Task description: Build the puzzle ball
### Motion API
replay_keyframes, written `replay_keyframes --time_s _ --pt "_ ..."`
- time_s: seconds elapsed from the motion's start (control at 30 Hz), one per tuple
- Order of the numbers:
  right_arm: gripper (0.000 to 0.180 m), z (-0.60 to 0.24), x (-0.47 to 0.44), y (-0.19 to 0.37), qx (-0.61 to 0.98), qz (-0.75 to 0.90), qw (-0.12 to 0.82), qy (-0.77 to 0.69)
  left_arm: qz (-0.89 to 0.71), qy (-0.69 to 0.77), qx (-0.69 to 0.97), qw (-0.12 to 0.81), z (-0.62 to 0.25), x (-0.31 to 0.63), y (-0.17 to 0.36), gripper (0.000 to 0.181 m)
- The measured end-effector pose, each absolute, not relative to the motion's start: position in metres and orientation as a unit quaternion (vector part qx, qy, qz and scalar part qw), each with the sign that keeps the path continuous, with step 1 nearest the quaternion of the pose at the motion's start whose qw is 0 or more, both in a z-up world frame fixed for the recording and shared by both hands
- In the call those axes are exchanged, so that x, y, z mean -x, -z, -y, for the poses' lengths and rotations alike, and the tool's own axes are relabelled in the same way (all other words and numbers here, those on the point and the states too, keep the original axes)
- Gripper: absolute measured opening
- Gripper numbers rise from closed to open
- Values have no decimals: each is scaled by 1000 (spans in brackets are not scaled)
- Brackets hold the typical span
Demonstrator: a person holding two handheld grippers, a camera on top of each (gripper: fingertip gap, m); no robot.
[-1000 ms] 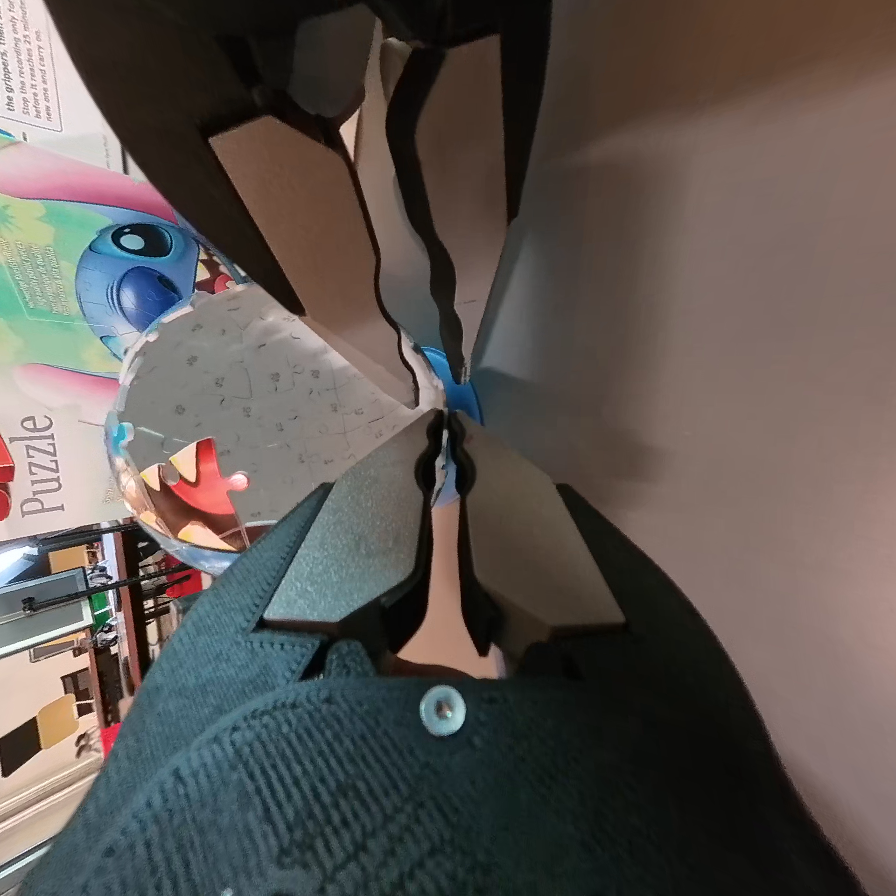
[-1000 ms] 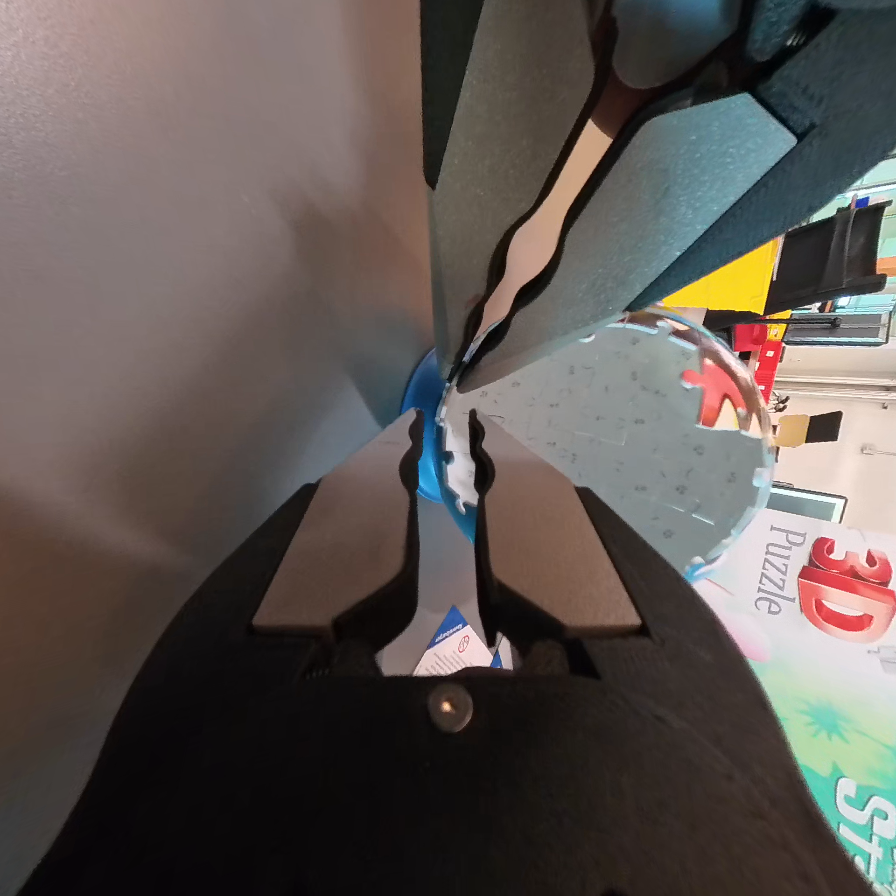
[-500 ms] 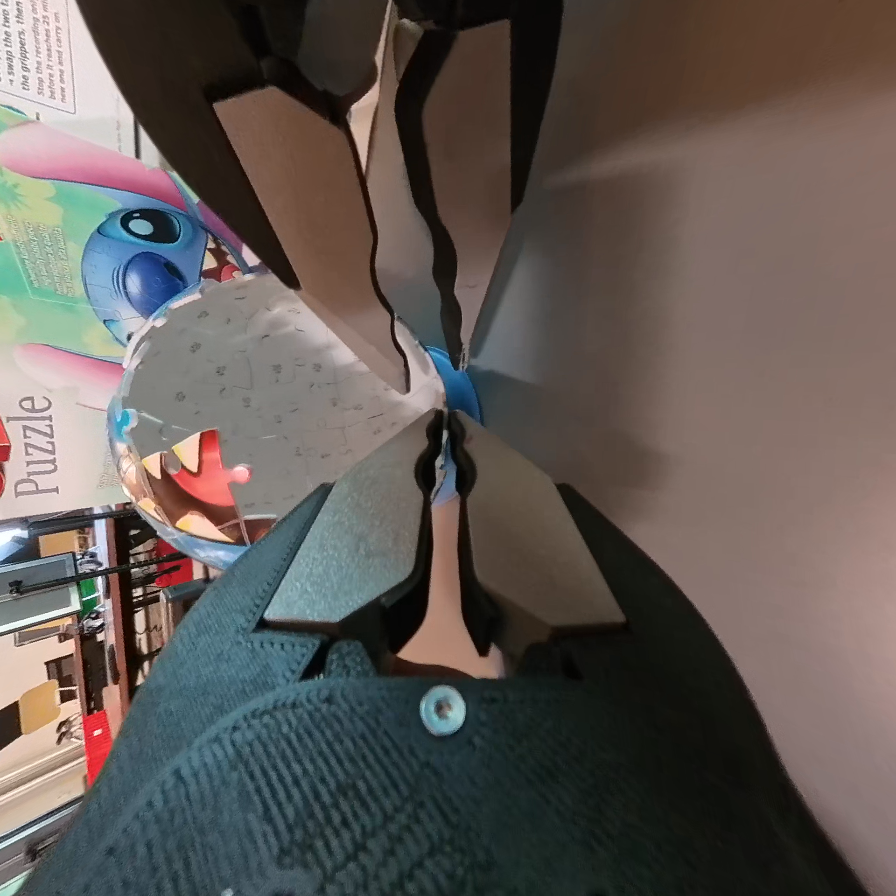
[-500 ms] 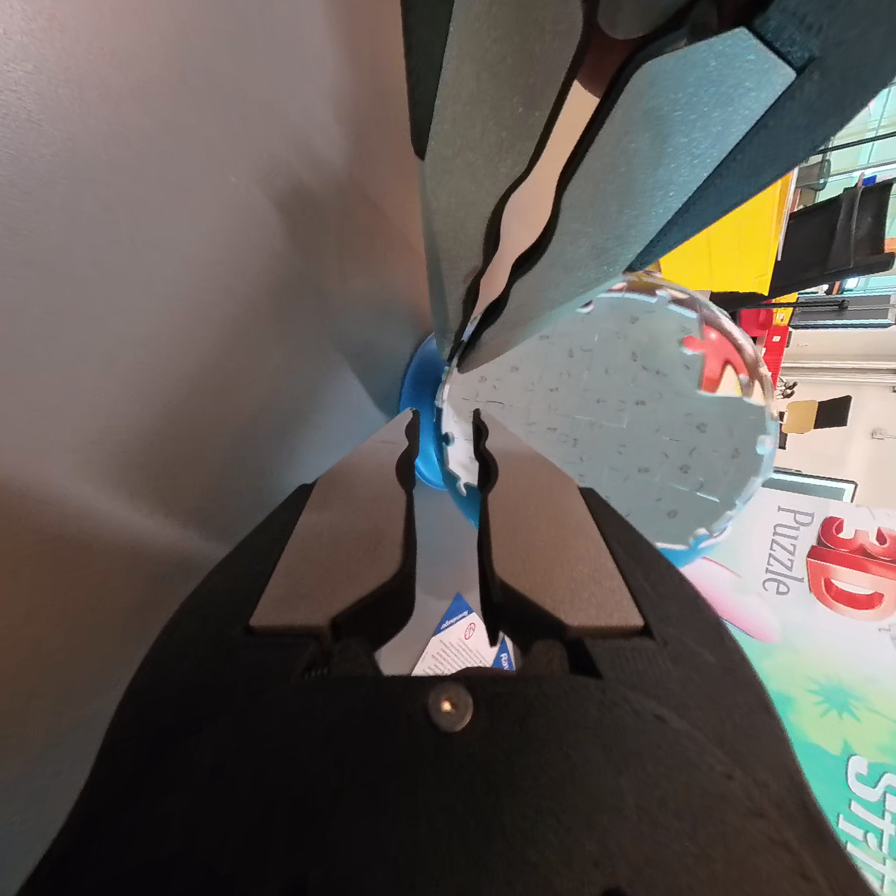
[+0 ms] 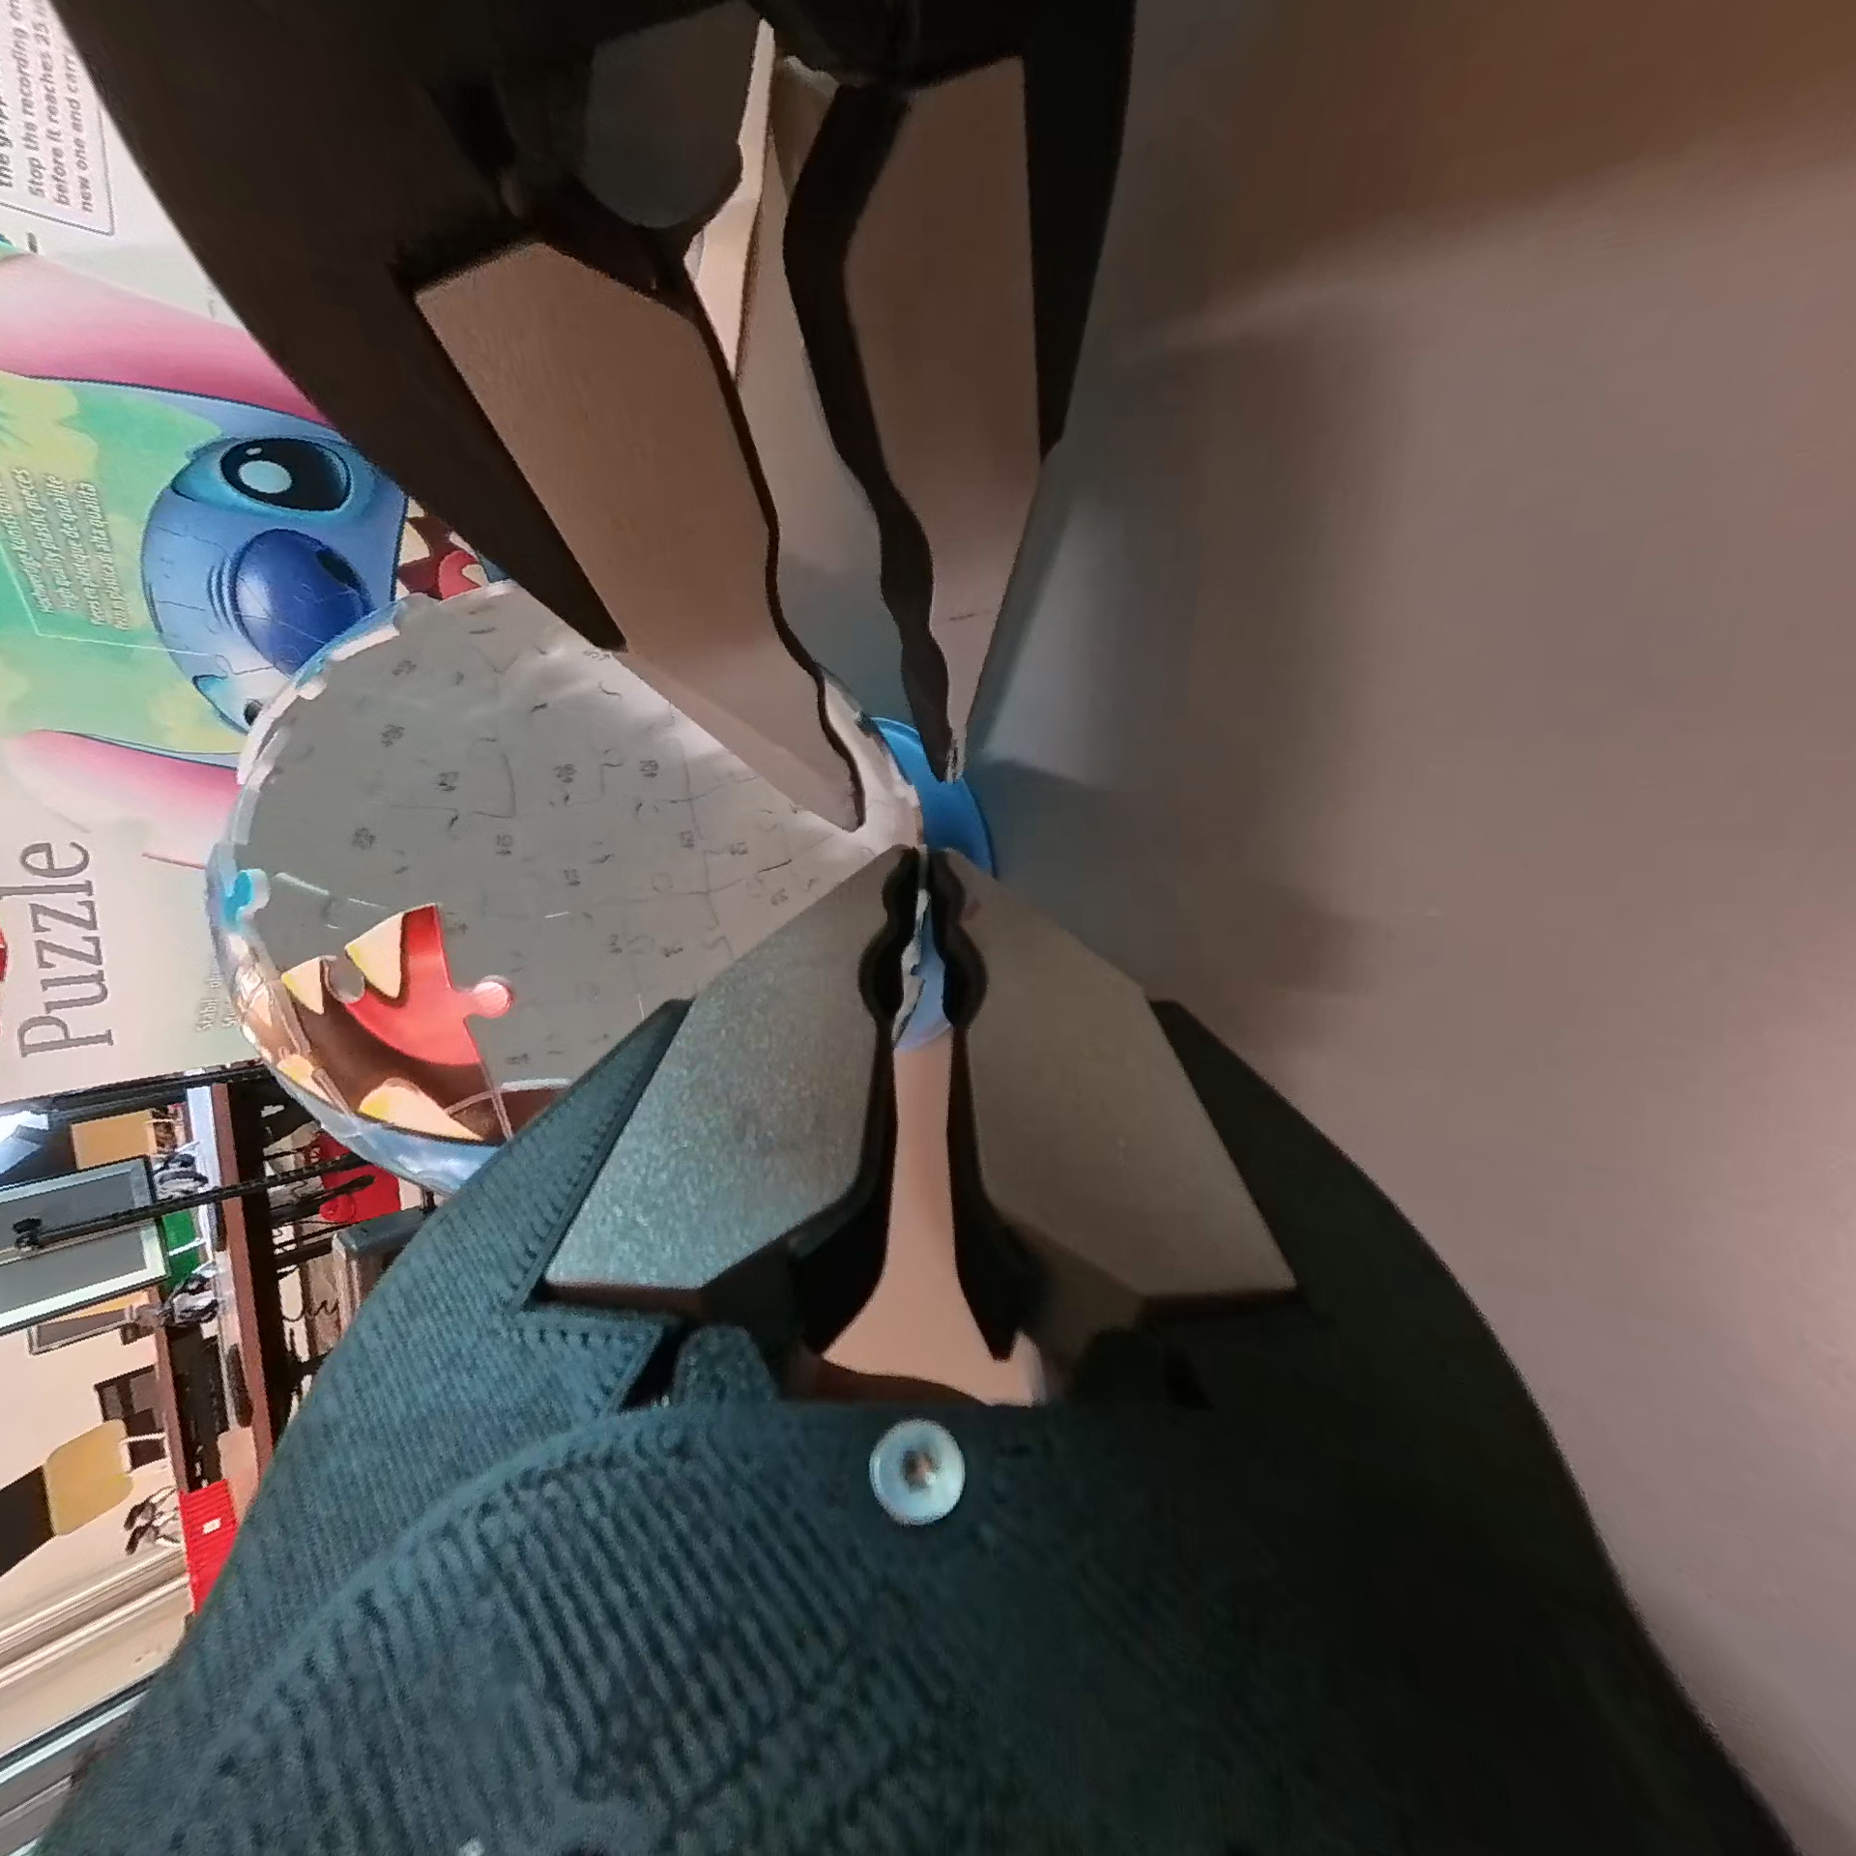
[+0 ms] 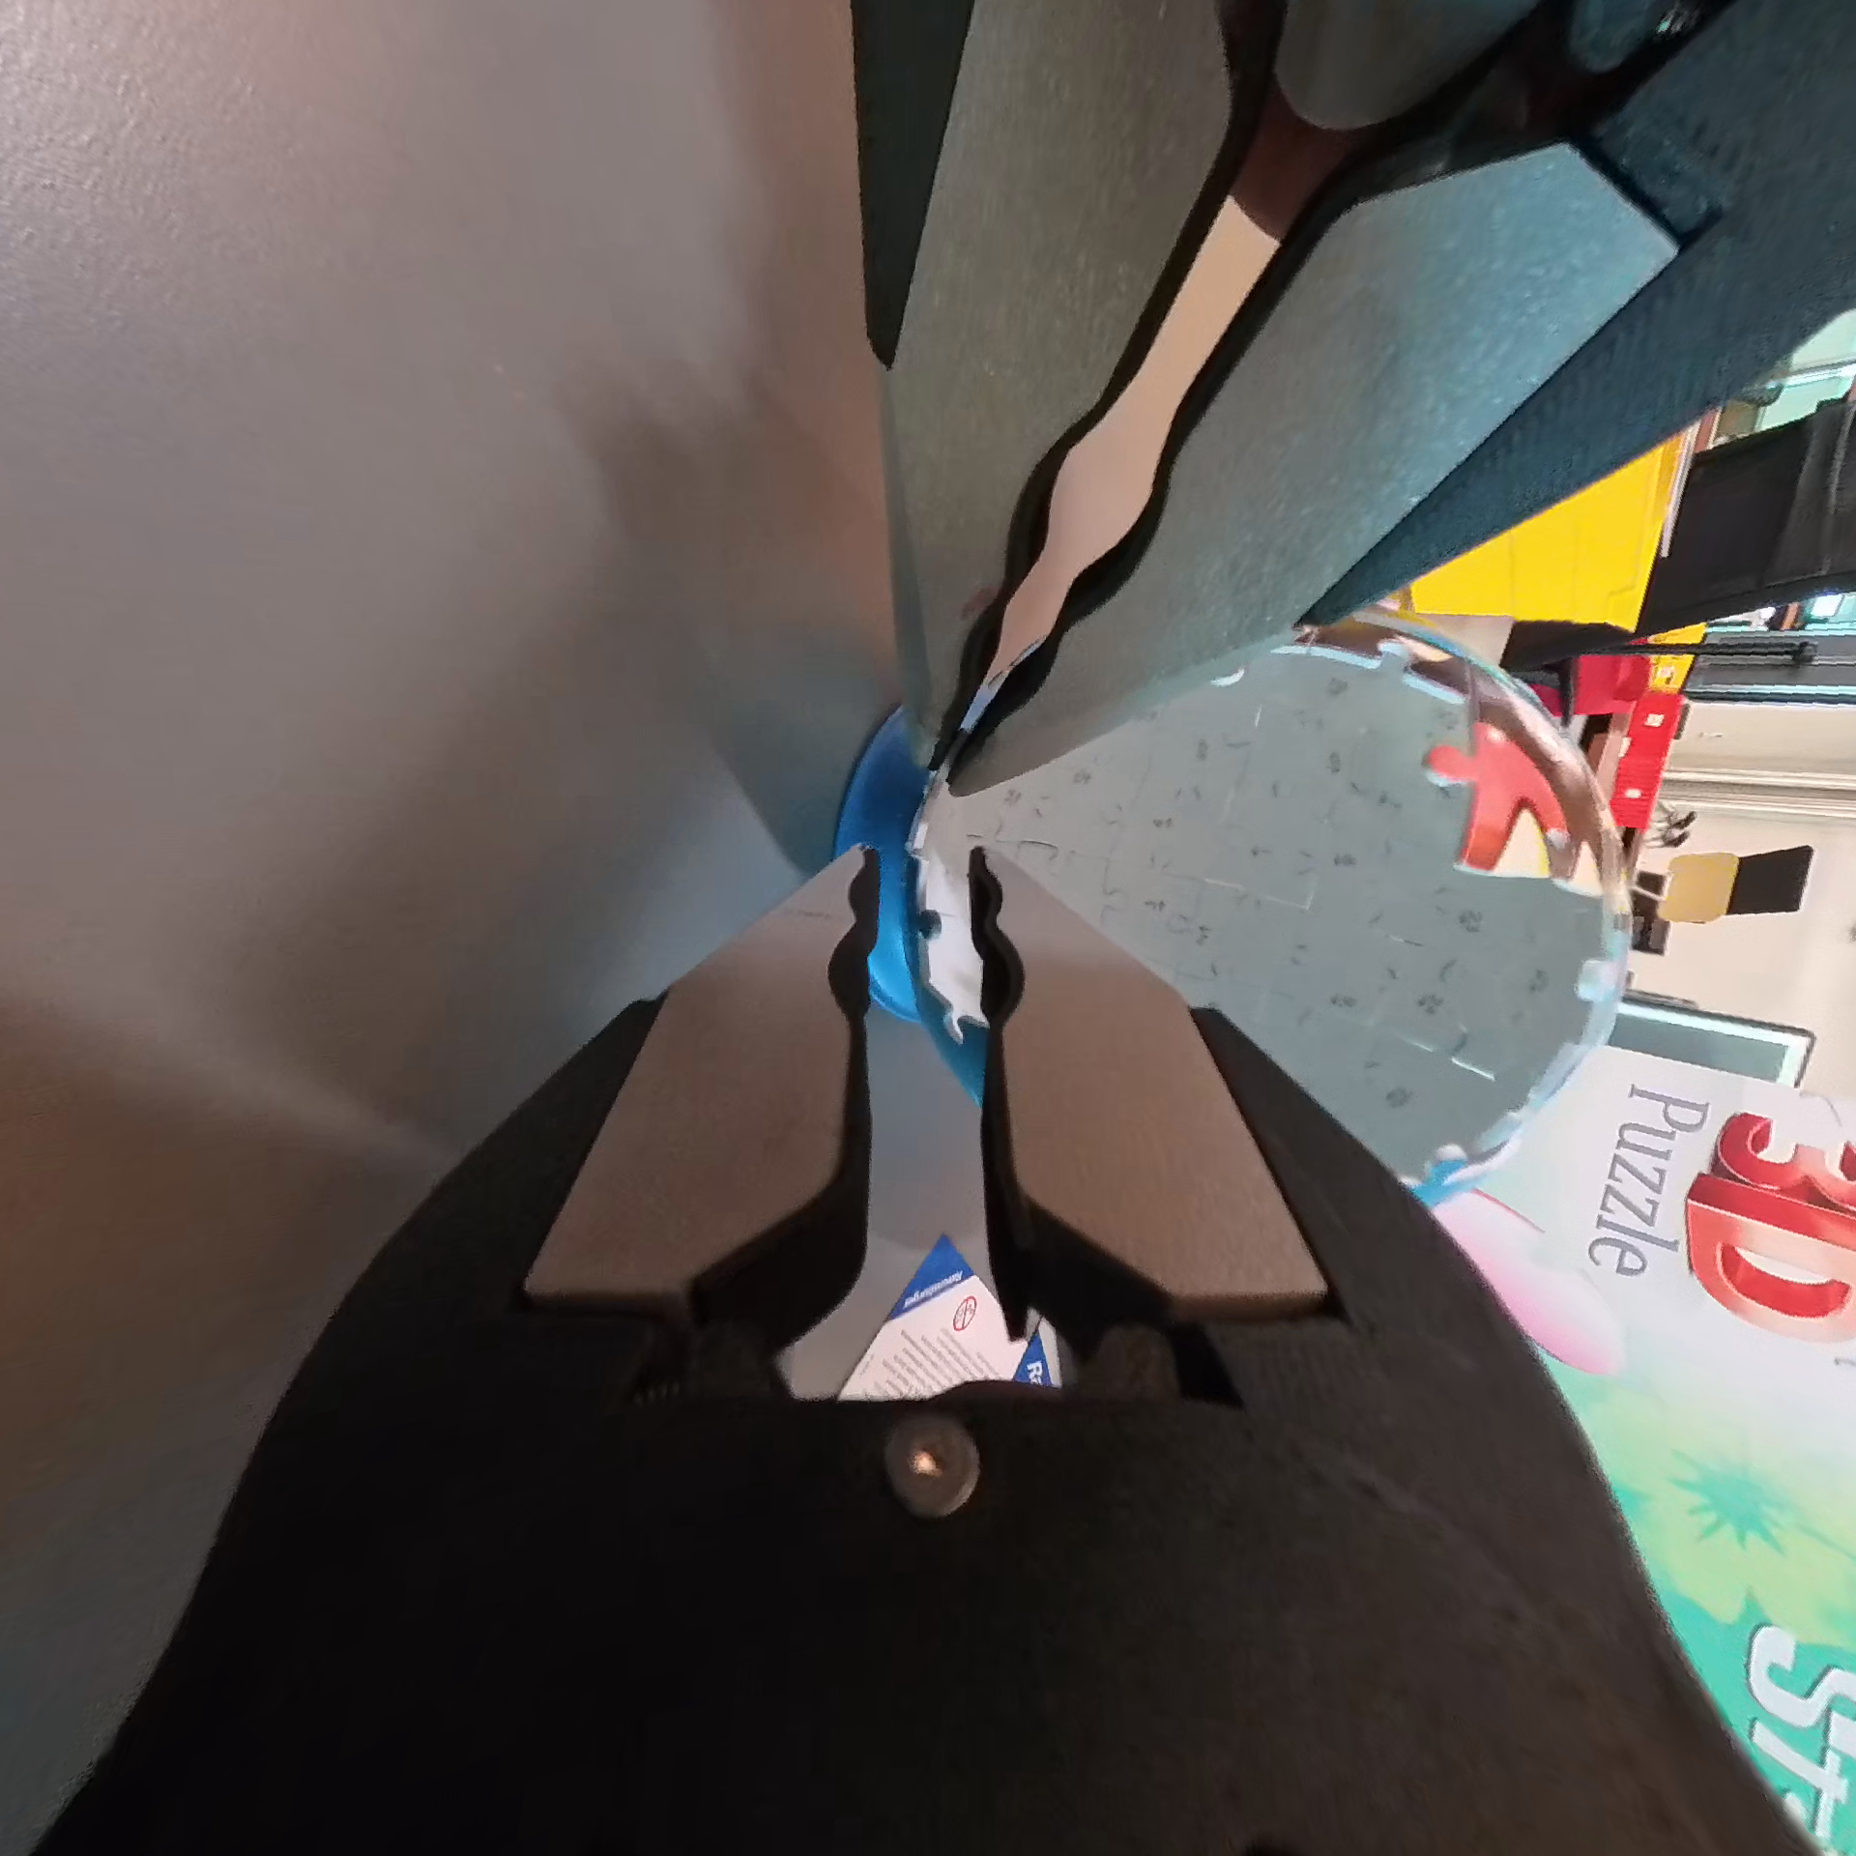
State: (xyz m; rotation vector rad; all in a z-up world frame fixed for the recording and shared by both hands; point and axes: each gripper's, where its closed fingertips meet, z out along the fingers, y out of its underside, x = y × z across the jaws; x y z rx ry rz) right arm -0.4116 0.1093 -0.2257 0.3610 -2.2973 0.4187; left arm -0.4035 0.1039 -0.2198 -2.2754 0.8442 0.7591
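Grey-brown bench (image 5: 1506, 703) across one whole side of both views, cams rolled sideways. Bright cartoon-printed puzzle box (image 6: 1707, 1406) behind the work, near the puzzle ball but contact w/ it unclear. Shelves and a yellow block farther back, blurred.

Dark teal left gripper (image 5: 919, 884), ribbed body filling the lower part of its own view. Fingers nearly closed, only a thin slit between the wavy pads, pinching the jagged rim of the ball right at its base. Same pinch seen from the right wrist view: teal tips together on the white rim edge.

Black right gripper (image 6: 919, 874) reaching in from the opposite side, tips almost meeting the left ones. Fingers partway apart, straddling the shell rim and the blue ring (image 6: 869, 803): one tip against the ring's outer side, the other inside the shell. Can't tell if squeezing or just resting there.

Puzzle ball (image 5: 522, 803) half built, approx. a bowl shape, tipped so the pale grey inside w/ small printed marks faces both cams. Base on the blue ring, ring on the bench. Upper rim toothed w/ piece tabs. Red, cream and brown printed patch (image 5: 412, 964) on the far inner wall near the rim.

White-and-blue leaflet (image 6: 934, 1346) on the bench, glimpsed thru the gap low between the right fingers.
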Motion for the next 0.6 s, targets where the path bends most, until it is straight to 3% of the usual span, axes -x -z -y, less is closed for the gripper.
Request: replay_keyframes --time_s 0.6 --pt "7 -109 413 227 -166 901 381 -127 -319 -287 853 297 -106 405 219 0"
